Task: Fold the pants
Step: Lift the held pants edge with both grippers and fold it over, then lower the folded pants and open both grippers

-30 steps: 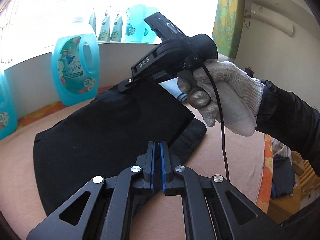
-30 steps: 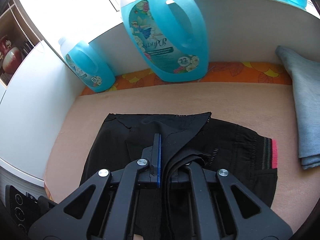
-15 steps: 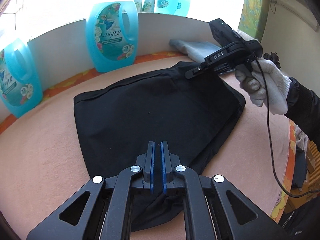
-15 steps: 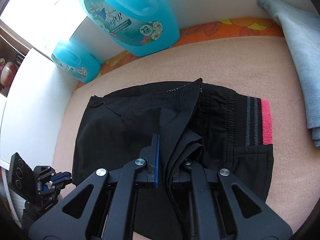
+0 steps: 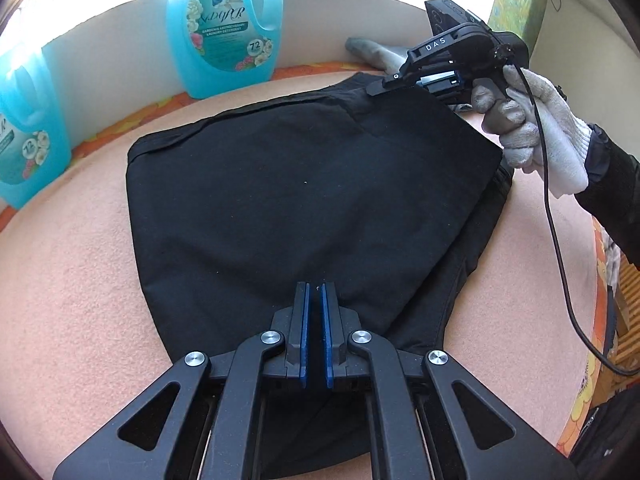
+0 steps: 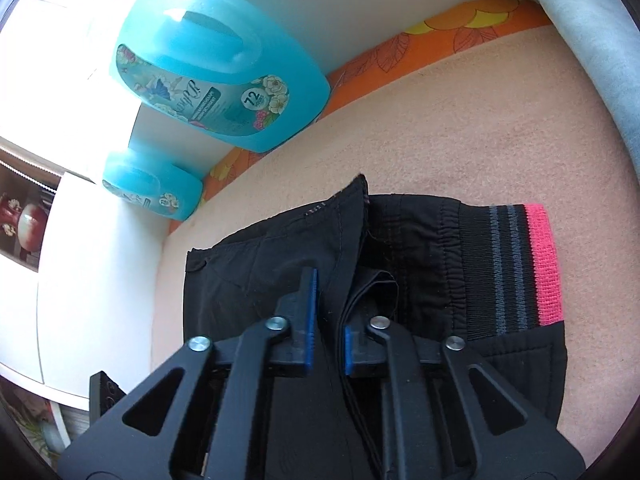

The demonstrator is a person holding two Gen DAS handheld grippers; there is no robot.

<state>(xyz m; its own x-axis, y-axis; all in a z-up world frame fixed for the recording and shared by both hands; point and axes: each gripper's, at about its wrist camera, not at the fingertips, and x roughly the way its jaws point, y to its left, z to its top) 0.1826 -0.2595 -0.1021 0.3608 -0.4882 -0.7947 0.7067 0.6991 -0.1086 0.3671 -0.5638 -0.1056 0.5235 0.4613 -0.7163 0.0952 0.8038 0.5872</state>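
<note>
Left camera: the black pants (image 5: 304,200) lie folded on the peach blanket (image 5: 72,280), and the left gripper (image 5: 315,320) pinches their near edge. Across the cloth, a gloved hand (image 5: 536,132) holds the right gripper (image 5: 376,90) at the far corner. Right camera: its jaws are closing on a raised fold beside the pink-edged waistband (image 6: 542,264); blue detergent bottle (image 6: 216,80) behind.

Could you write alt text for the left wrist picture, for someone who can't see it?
Black pants lie folded on a peach-coloured blanket, their near edge pinched in the left tongs at the bottom of the view. At the upper right, a white-gloved hand holds the right tongs at the far corner of the cloth. Two blue detergent bottles stand behind.
</note>
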